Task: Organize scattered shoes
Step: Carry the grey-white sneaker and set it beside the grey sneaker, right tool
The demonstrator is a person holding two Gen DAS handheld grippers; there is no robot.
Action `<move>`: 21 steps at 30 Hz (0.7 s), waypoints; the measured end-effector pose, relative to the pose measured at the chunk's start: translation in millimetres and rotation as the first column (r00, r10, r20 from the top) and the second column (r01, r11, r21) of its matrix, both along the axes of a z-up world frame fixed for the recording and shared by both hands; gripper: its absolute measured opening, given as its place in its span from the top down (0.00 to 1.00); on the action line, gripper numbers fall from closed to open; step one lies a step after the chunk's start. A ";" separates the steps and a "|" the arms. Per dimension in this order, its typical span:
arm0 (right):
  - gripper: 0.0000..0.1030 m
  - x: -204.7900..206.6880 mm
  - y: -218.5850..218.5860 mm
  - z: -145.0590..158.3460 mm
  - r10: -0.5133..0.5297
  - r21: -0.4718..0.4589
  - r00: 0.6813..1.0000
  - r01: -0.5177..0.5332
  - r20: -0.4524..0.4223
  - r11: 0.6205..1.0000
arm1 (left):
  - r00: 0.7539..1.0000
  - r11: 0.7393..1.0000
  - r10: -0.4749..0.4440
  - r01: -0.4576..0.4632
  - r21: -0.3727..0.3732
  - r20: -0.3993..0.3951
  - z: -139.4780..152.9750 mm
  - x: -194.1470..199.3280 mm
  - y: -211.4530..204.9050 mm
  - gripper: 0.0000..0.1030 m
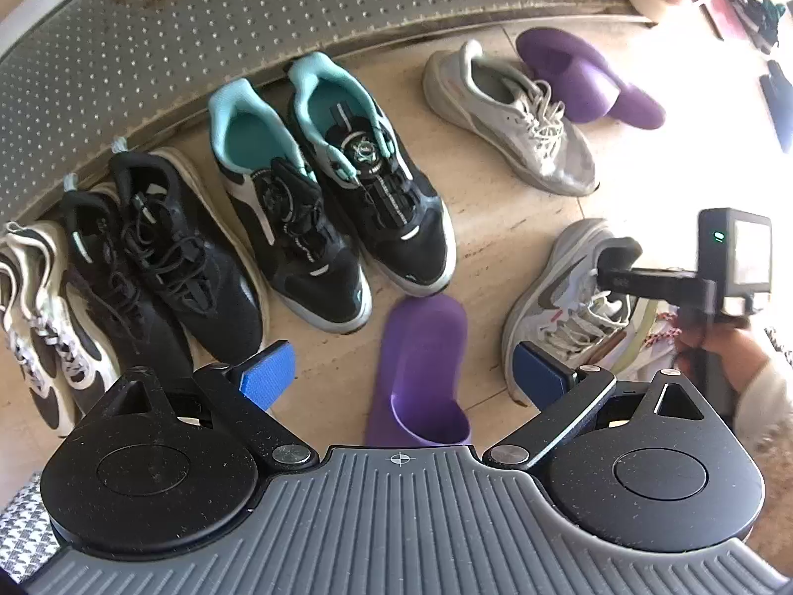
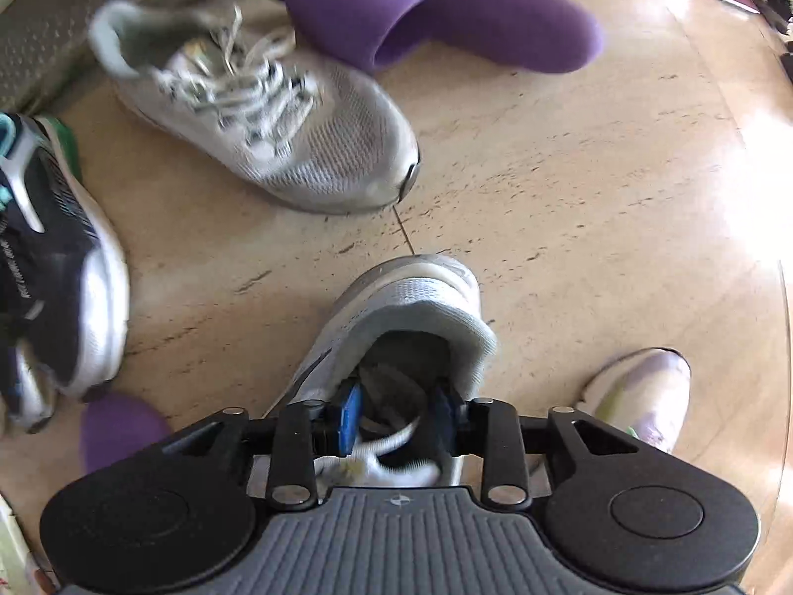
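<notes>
1. Leftmost in the left wrist view, a white-and-black sneaker (image 1: pixel 37 317) lies against the left edge, its toe toward the bottom of the frame.
2. Just right of it sits a pair of black laced sneakers (image 1: pixel 163 267), side by side and touching, heels toward the perforated metal step (image 1: pixel 148 39) that curves across the upper left.
3. At centre stands a pair of black-and-teal sneakers (image 1: pixel 337 193), also heels to the step, toes toward the lower centre.
4. Below them, a purple slipper (image 1: pixel 421 372) lies between the fingers of the left gripper (image 1: pixel 404 377), whose blue pads (image 1: pixel 267 372) stand wide apart above it, touching nothing.
5. At upper right, a grey sneaker (image 1: pixel 510 114) lies at a slant near the step, with a second purple slipper (image 1: pixel 590 79) just beside its heel.
6. At the right edge, a second grey sneaker (image 1: pixel 565 297) lies on the tan floor (image 1: pixel 495 228); a person's hand (image 1: pixel 728 352) brings the right gripper's black finger to its collar.
7. In the right wrist view, the right gripper (image 2: pixel 396 414) sits at lower centre with its jaws partly open, reaching into the shoe's opening; one blue pad (image 2: pixel 351 409) is inside near the laces. Whether the pads press on the tongue or collar cannot be told.
8. Farther right in that view, a pale lilac shoe (image 2: pixel 649 401) rests near the gripper's right side.
</notes>
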State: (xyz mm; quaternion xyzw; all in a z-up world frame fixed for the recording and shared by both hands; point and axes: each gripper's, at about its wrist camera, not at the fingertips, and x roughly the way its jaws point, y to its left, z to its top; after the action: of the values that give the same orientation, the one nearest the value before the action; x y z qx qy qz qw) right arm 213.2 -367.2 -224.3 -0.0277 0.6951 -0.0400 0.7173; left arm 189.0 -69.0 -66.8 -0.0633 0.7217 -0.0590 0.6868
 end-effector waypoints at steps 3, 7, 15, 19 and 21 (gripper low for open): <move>0.45 -1.8 -4.6 26.4 -0.016 -0.013 0.999 0.016 0.028 1.000 | 1.000 1.000 0.003 -0.003 -0.007 0.012 5.6 -4.7 3.0 0.06; 0.09 -9.3 -18.6 42.5 -0.157 0.044 0.985 0.154 0.068 0.987 | 1.000 1.000 0.009 -0.009 -0.007 0.017 7.8 -7.5 6.7 0.06; 0.07 -21.3 -15.0 -23.8 -0.349 0.118 0.935 0.354 -0.065 0.928 | 1.000 1.000 0.017 -0.017 0.002 -0.005 0.5 -2.0 9.1 0.06; 0.04 -20.3 -19.3 -48.3 -0.425 0.169 0.899 0.437 -0.106 0.884 | 1.000 1.000 -0.007 0.008 0.018 -0.017 -5.9 1.6 3.5 0.06; 0.03 -19.2 -17.9 -58.1 -0.455 0.161 0.884 0.467 -0.105 0.870 | 0.999 0.999 -0.031 0.032 0.026 -0.027 -9.7 1.5 -1.8 0.06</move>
State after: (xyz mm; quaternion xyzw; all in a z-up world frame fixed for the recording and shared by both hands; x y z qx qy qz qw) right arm 194.0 -385.2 -282.5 0.2030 0.7047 -0.1456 0.6640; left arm 190.6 -70.8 -76.5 -0.0434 0.7325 -0.0594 0.6767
